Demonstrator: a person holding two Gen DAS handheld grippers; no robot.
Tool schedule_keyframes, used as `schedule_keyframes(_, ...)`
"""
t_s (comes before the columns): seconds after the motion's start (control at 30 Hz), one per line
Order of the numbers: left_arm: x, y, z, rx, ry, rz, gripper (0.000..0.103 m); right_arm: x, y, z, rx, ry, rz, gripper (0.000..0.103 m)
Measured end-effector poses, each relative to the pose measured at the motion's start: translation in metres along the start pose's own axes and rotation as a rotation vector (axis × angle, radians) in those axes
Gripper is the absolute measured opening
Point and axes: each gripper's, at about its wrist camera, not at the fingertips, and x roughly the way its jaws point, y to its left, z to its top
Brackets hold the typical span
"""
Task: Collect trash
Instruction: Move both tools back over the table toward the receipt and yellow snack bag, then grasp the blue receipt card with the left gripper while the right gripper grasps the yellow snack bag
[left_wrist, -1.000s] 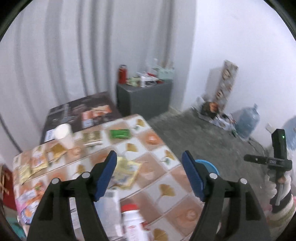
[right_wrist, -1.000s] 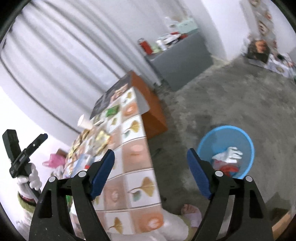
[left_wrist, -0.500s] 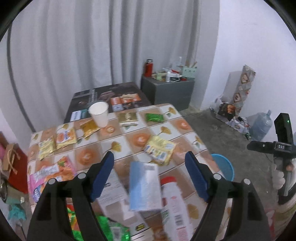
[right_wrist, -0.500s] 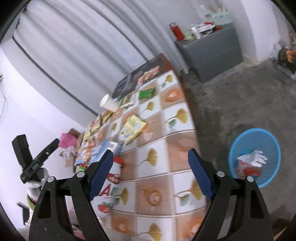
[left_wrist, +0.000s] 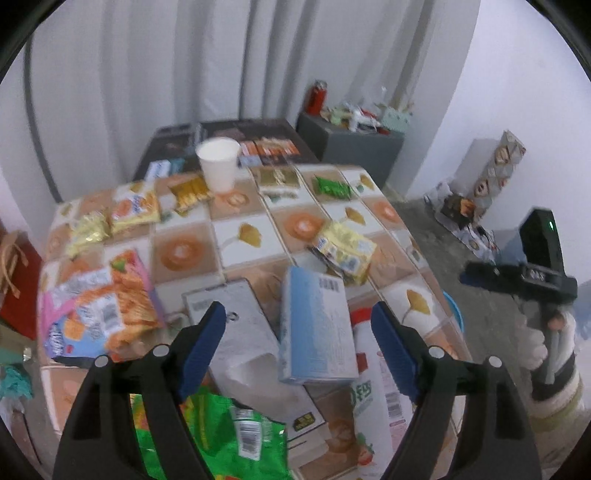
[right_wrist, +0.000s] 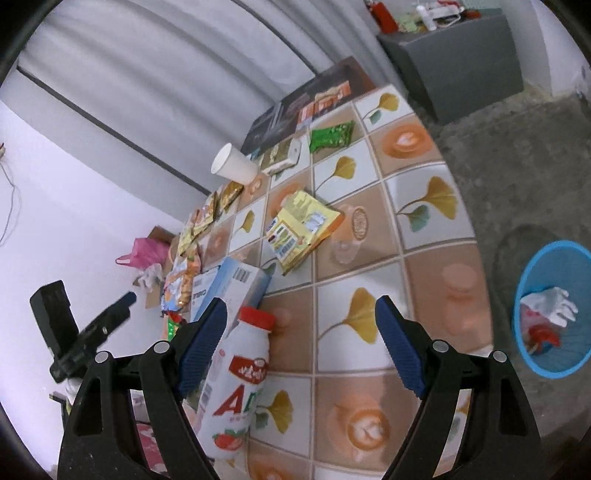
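Trash litters the tiled tablecloth (left_wrist: 243, 236). My left gripper (left_wrist: 297, 314) hangs open above a light blue carton (left_wrist: 314, 328) that leans on a white box (left_wrist: 236, 325); nothing touches its pads. A white bottle with a red cap (left_wrist: 373, 376) lies to the right, a green packet (left_wrist: 229, 435) below. My right gripper (right_wrist: 301, 306) is open over the table edge, the bottle (right_wrist: 236, 384) just inside its left finger. A yellow wrapper (right_wrist: 299, 225) lies further out. The blue bin (right_wrist: 554, 310) on the floor holds some trash.
A paper cup (left_wrist: 218, 162) stands at the far side among small snack packets. An orange snack bag (left_wrist: 99, 306) lies at the left. A grey cabinet (right_wrist: 465, 55) with clutter stands by the curtain. A gloved hand (left_wrist: 535, 347) holds the other gripper at the right.
Both views have swung onto the table. The left gripper has come down and closer to the carton and bottle, jaws slightly wider. The right has moved from over the bin to the table edge.
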Motion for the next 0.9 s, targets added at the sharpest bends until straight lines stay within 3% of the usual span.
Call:
schedule_keyframes(0.4, 0.094, -0.027, 0.009, 0.115, 0.185, 0.016, 0.082, 0.069, 0.011, 0.042, -0.053, 0.045, -0.131, 0.077)
schedule_keyframes(0.9, 0.132, -0.04, 0.012, 0.214, 0.273, 0.065, 0.084, 0.121, 0.009, 0.071, -0.151, 0.071, -0.278, 0.077)
